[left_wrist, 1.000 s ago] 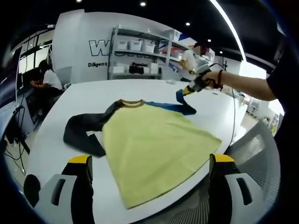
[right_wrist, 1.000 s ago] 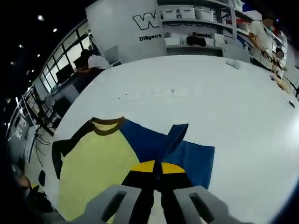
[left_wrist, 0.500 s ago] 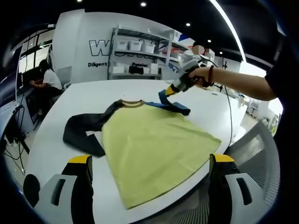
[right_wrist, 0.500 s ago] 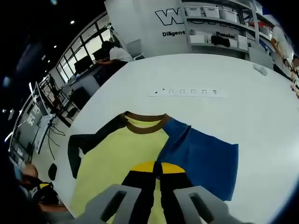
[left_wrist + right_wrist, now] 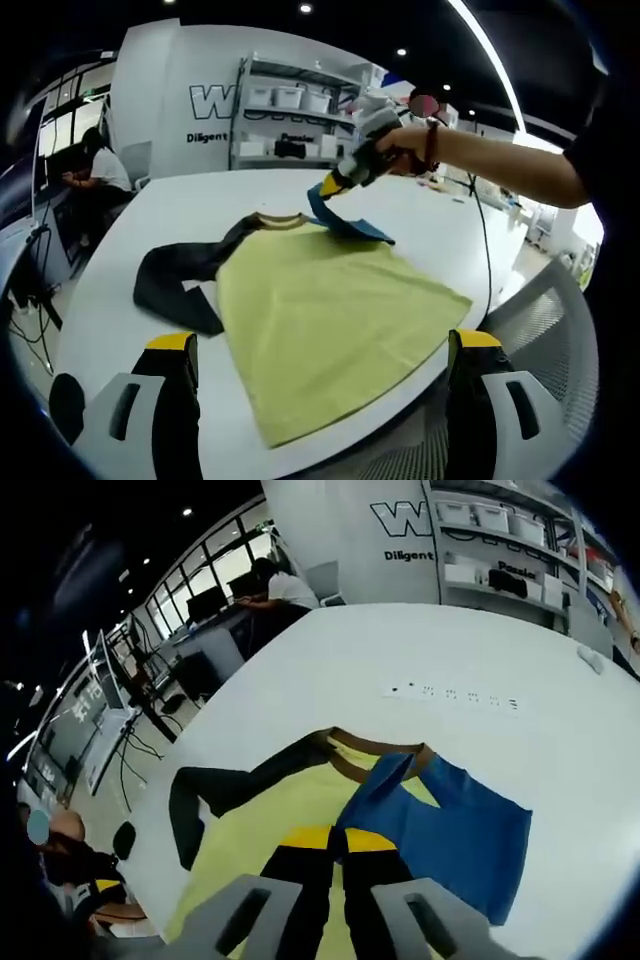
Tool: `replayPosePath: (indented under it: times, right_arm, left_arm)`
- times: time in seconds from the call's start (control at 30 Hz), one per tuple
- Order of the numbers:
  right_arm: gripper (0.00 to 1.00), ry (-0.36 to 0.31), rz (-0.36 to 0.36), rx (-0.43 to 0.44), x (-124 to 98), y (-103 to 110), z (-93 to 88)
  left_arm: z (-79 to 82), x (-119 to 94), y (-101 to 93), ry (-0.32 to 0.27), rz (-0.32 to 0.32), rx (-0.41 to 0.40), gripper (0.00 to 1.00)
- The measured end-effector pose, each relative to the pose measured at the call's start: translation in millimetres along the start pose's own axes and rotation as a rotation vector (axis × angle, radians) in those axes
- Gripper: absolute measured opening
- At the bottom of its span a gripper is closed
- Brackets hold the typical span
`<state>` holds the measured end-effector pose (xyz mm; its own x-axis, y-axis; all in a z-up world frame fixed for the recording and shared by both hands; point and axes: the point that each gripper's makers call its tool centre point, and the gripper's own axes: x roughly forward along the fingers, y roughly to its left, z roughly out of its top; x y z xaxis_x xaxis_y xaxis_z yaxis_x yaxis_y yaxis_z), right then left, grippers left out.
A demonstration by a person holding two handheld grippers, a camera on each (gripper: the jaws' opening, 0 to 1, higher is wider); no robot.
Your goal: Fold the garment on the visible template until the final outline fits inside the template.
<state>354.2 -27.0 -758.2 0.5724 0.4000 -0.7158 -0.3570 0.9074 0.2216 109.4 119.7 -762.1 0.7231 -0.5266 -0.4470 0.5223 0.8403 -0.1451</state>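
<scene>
My right gripper has its fingers pressed together on the blue sleeve, which I hold lifted off the surface; in the left gripper view the same gripper shows above the collar end of the shirt, the blue cloth trailing down from it to the yellow body. The shirt lies flat near the surface's near edge, its long axis running from the brown collar, on the side away from me, to the hem at the near edge. The black sleeve stretches out toward the surface's left edge.

What matters next, I judge, is that the yellow body lies to the left of my right fingers, so the blue sleeve wants carrying across that axis. My left gripper hangs back over the near edge, fingers spread and empty, nearer the hem and the black sleeve.

I cannot make out a template outline.
</scene>
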Motion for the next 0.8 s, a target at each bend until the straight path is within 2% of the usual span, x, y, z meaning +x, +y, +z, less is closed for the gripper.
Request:
replayPosePath:
  times: [0.47,0.8]
  right_arm:
    - [0.00,0.029,0.062,-0.135,16.3,59.9,-10.0]
    - [0.00,0.062,0.081,-0.201,28.5,84.6,-26.6]
  left_arm:
    - [0.3,0.0,0.5,-0.002,0.001,-0.010,0.99]
    - [1.0,-0.2,1.0,-0.007,0.004,-0.017,0.99]
